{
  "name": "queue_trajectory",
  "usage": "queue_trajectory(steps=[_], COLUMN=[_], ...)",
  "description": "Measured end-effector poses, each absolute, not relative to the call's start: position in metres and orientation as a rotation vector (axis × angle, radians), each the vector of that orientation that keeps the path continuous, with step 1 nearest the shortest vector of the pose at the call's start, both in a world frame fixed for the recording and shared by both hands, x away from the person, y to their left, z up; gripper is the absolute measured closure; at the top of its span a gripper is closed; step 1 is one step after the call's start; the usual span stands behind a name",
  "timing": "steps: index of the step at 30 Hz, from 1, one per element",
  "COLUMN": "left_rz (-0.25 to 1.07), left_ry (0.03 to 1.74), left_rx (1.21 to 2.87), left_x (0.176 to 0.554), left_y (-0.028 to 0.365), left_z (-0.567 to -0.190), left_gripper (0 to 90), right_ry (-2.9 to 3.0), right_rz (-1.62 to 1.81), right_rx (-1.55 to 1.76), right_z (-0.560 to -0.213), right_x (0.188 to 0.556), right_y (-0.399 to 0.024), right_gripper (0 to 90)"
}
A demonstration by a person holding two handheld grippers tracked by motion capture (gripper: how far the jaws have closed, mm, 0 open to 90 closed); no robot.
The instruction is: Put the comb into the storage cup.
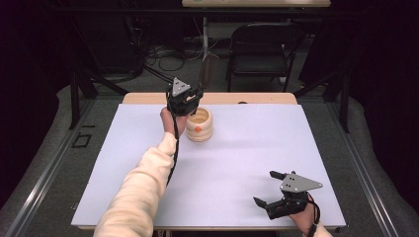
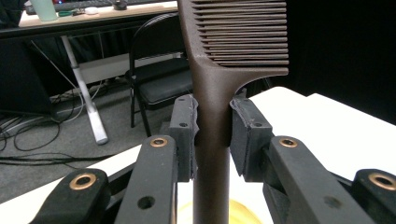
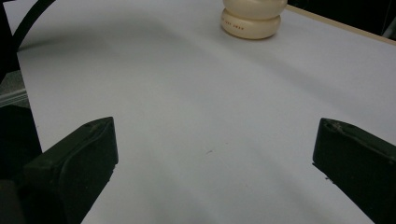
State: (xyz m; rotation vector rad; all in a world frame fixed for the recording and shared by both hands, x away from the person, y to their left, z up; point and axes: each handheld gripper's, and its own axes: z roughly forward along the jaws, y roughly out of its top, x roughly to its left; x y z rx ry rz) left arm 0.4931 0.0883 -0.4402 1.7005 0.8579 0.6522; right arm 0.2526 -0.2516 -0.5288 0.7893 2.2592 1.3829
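- The left gripper (image 2: 212, 133) has its two jaws clamped on the handle of one brown comb (image 2: 219, 84); the pads press the handle from both sides.
- The comb stands upright in that grip, its teeth running out to one side above the jaws in the left gripper view.
- In the high view the left gripper (image 1: 184, 101) hangs just over the holder (image 1: 200, 126), at its far left edge.
- The comb's handle runs down below the jaws, with a yellowish rim showing just beside its lower end in the left gripper view; whether the handle touches the holder cannot be told.
- One holder is on the table: cream, round and ribbed, with a single small orange spot on its near side.
- The right gripper (image 1: 270, 190) rests well apart from the holder, at the near right corner of the table (image 1: 247, 148).
- Its two jaws stand wide apart with nothing between them; the right gripper view looks across bare white tabletop to the holder (image 3: 253, 18).
- Two forearms in pale sleeves come in from the near side, one to each gripper, and one black cable trails from the left gripper along its sleeve.
- Beyond the holder, past the table's far wooden edge, stands one black folding chair (image 1: 259, 49).
- Left of the chair a few loose cables lie on the floor.
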Motion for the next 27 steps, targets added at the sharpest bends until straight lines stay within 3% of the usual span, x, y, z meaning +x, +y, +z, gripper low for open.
queue_trajectory(steps=[27], left_rz=[0.595], left_ry=[0.874], left_rx=[1.679], left_x=[0.499], left_y=[0.092], left_z=[-0.461], left_gripper=[72.2], right_ry=[2.259], right_rz=[1.382], right_rx=[0.787], right_z=[-0.529], right_x=[0.253], right_y=[-0.252], right_gripper=[0.0])
